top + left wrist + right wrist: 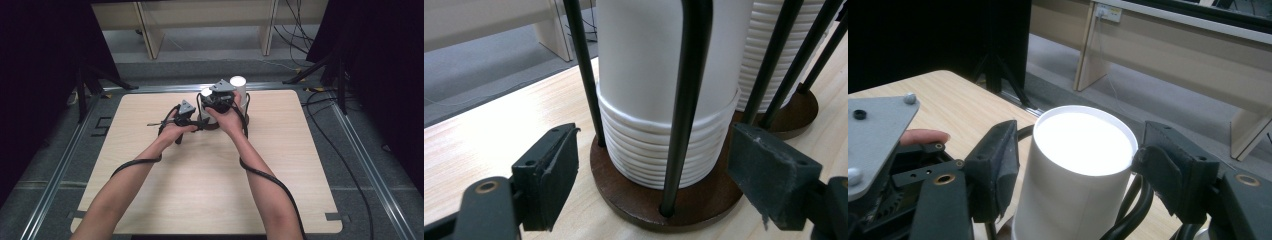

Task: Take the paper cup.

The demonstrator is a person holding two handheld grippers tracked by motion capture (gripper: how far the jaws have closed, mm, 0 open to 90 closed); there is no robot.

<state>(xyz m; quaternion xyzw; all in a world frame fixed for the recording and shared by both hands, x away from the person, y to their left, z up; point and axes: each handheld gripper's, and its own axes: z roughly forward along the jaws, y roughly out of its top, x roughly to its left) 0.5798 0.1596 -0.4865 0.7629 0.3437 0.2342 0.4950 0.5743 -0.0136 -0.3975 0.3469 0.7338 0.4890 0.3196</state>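
Observation:
A stack of white paper cups (649, 75) stands upside down inside black wire rods (684, 100) on a round dark wooden base (634, 200). My left gripper (651, 170) is open, its jaws low on either side of that base; in the high view it (196, 121) sits at the left of the holder. A second cup stack (769, 50) stands just behind. My right gripper (1078, 160) is up at the top white cup (1080, 145), pads pressed against both sides just below its flat end. From above, the right gripper (231, 96) is beside the cup top (238, 81).
The light wooden table (200, 190) lies between metal rails on a grey floor. Black cables (270, 175) trail from both grippers along the forearms. Pale shelving (150, 30) stands beyond the far edge, with dark curtains and stand legs (85, 85) at both sides.

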